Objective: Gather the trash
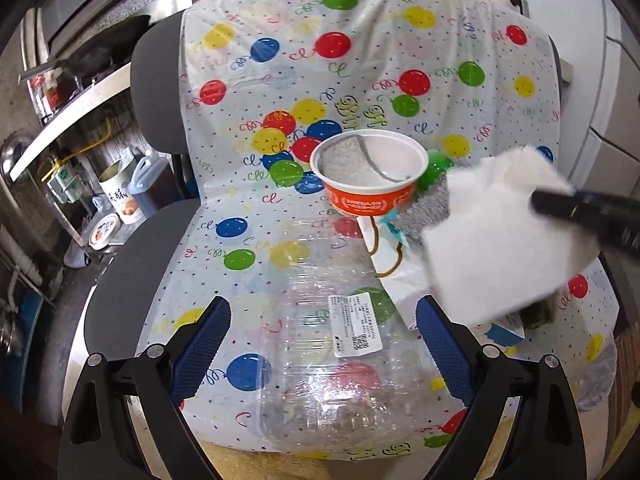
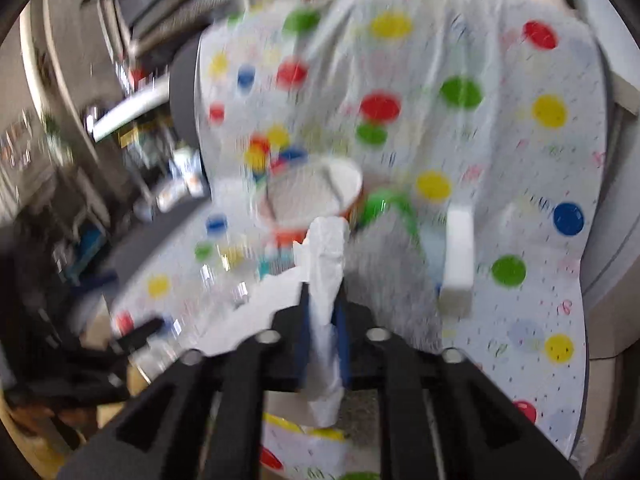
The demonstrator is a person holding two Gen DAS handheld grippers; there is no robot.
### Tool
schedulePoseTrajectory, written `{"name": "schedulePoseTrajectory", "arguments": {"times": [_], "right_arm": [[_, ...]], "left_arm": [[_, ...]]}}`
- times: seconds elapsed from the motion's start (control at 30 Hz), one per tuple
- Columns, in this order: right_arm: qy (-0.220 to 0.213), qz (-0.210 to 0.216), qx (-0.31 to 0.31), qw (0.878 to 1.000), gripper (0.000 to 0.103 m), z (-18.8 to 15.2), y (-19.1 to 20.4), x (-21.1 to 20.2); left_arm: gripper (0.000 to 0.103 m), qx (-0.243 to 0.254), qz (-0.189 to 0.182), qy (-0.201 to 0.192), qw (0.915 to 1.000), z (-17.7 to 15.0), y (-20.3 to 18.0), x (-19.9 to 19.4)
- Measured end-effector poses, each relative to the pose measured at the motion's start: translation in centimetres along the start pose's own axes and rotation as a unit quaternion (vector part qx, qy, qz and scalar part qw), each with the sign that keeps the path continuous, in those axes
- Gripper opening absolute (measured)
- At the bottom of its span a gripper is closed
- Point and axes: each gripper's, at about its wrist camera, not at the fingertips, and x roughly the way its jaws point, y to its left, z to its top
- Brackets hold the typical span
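on chair: one cup (image 1: 368,178), one tissue (image 2: 326,280) pinched.

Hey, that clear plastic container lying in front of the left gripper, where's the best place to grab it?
Probably the near end of the clear plastic container, approached straight ahead. It lies flat on the balloon-print cover between the open left gripper, whose fingers already straddle its sides. The thin walls may buckle, so close gently.

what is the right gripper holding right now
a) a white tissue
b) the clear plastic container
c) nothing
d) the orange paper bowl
a: the right gripper has its jaws closed on a white tissue, while the orange paper bowl and the clear plastic container sit free on the balloon-print cover.
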Motion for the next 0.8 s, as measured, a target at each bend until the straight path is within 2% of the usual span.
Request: {"name": "schedulePoseTrajectory", "arguments": {"times": [0.03,0.07,0.1,0.23,0.3,0.5,0.63,0.8], "right_arm": [[-0.005,0.0,-0.003,1.0,0.042,-0.2,0.1,0.0],[-0.011,-0.001,-0.003,1.0,0.059,-0.4,0.1,-0.3],[-0.023,-0.006,-0.001,1.0,0.063,-0.4,0.0,-0.7],[-0.044,-0.028,0.005,0.999,0.064,-0.5,-1.0,-2.1],[-0.052,-0.03,0.011,0.998,0.069,-0.9,-1.5,-3.0],[-0.093,-0.056,0.043,0.993,0.07,-2.3,-4.1,-6.3],[-0.116,-0.091,0.058,0.987,0.07,-3.0,-6.1,-8.6],[-0.118,-0.113,0.073,0.984,0.071,-4.7,-8.2,-9.9]], "left_arm": [[0.093,0.002,0.0,0.0,1.0,0.0,-0.2,0.0],[0.093,0.004,-0.001,0.001,1.0,-0.1,-0.4,0.0],[0.093,0.006,-0.003,0.0,1.0,-0.2,-0.5,0.1],[0.093,0.025,-0.034,0.003,0.9991,-0.6,-1.7,0.1],[0.093,0.031,-0.059,0.008,0.9977,-0.8,-2.5,0.1],[0.093,0.063,-0.149,-0.006,0.9867,-0.5,-6.5,-1.9],[0.093,0.082,-0.16,-0.02,0.9836,0.4,-9.3,-2.8],[0.092,0.069,-0.181,-0.026,0.9807,1.8,-11.0,-2.6]]}}
